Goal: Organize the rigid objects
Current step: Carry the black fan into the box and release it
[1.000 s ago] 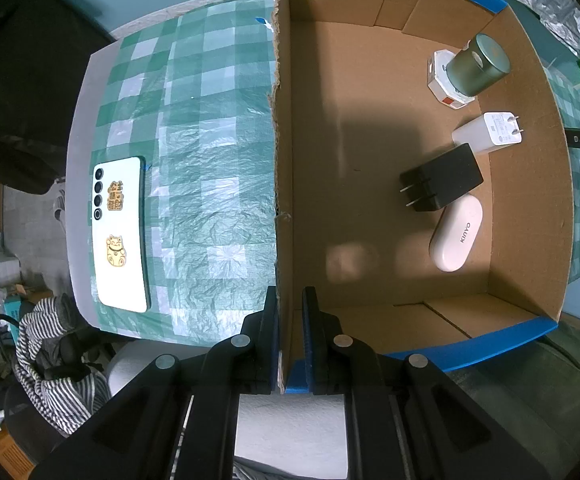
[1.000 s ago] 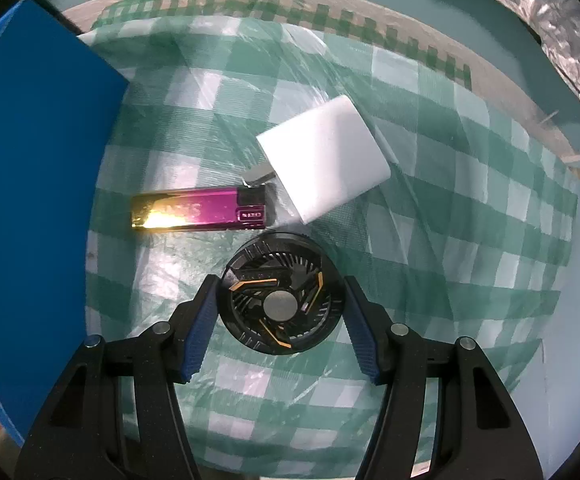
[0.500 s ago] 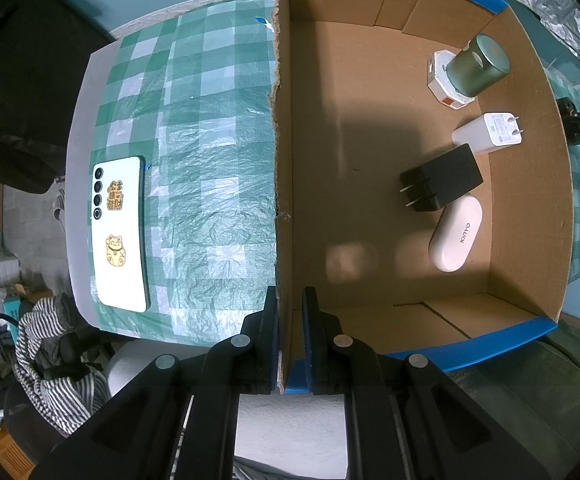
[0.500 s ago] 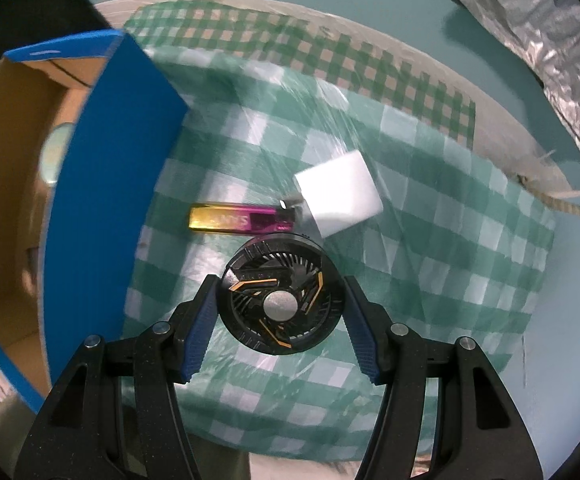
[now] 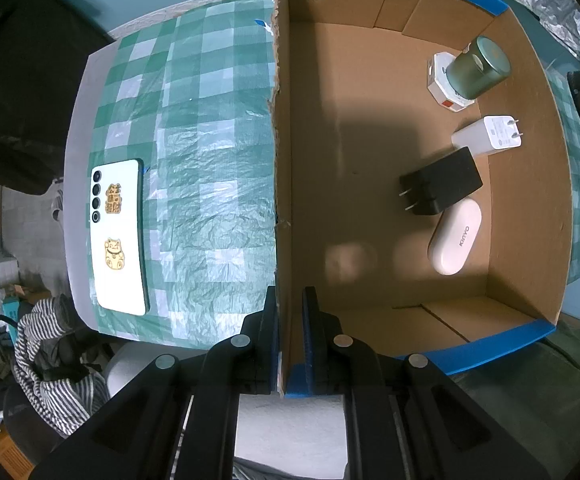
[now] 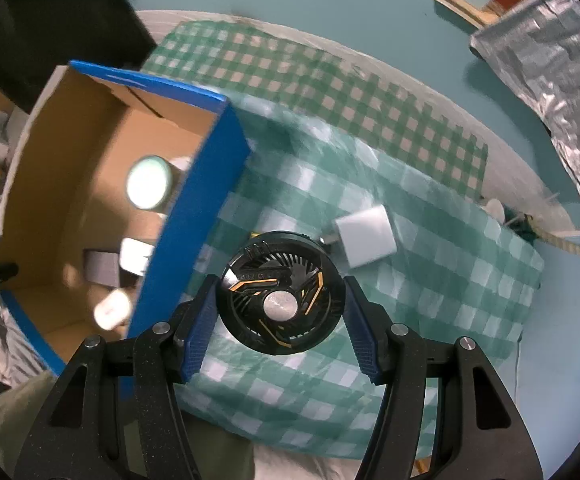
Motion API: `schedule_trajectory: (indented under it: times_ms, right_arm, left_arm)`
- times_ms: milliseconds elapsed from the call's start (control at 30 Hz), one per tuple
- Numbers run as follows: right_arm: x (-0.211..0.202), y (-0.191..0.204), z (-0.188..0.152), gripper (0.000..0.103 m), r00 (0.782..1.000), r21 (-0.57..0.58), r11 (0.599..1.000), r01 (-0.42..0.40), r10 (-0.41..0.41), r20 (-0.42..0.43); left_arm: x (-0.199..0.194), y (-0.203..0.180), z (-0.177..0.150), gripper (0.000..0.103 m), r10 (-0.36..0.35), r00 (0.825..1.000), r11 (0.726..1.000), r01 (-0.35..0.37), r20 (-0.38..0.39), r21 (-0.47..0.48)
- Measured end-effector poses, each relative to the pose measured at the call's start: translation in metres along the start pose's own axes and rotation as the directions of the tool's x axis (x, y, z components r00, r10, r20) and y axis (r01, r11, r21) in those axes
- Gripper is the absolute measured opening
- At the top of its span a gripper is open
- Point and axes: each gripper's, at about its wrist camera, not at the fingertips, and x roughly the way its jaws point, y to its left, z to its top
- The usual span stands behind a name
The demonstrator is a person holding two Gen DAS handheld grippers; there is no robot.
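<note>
My left gripper (image 5: 290,304) is shut on the near wall of the blue-edged cardboard box (image 5: 282,160). Inside lie a green tin (image 5: 480,68) on a white adapter (image 5: 440,80), a white charger (image 5: 490,136), a black charger (image 5: 442,186) and a white case (image 5: 456,238). My right gripper (image 6: 278,308) is shut on a round black fan (image 6: 278,292), held high above the checked cloth, just right of the box (image 6: 194,216). A white charger (image 6: 364,236) lies on the cloth behind the fan. The lighter is hidden.
A white phone (image 5: 120,236) with gold stickers lies on the checked cloth (image 5: 210,184) left of the box. Crinkled foil (image 6: 550,56) hangs at the upper right. Striped clothing (image 5: 50,344) lies below the table's edge.
My right gripper has lifted the fan off the cloth and carried it up and left, toward the box. The box interior has come into its view. The left gripper has not moved.
</note>
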Motion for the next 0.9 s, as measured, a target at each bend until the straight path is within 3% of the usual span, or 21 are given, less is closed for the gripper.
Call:
schedule_trajectory:
  times_ms: [467, 900]
  right_arm:
    - [-0.014, 0.057, 0.021, 0.061, 0.999, -0.149, 0.988, -0.041, 0.045, 0.022]
    - [0.006, 0.105, 0.032, 0.061, 0.999, -0.276, 0.96, -0.04, 0.038, -0.012]
  left_arm:
    - [0.0, -0.001, 0.002, 0.01, -0.003, 1.0, 1.0, 0.003, 0.0, -0.002]
    - [-0.001, -0.004, 0.003, 0.01, -0.006, 1.0, 1.0, 0.006, -0.001, -0.007]
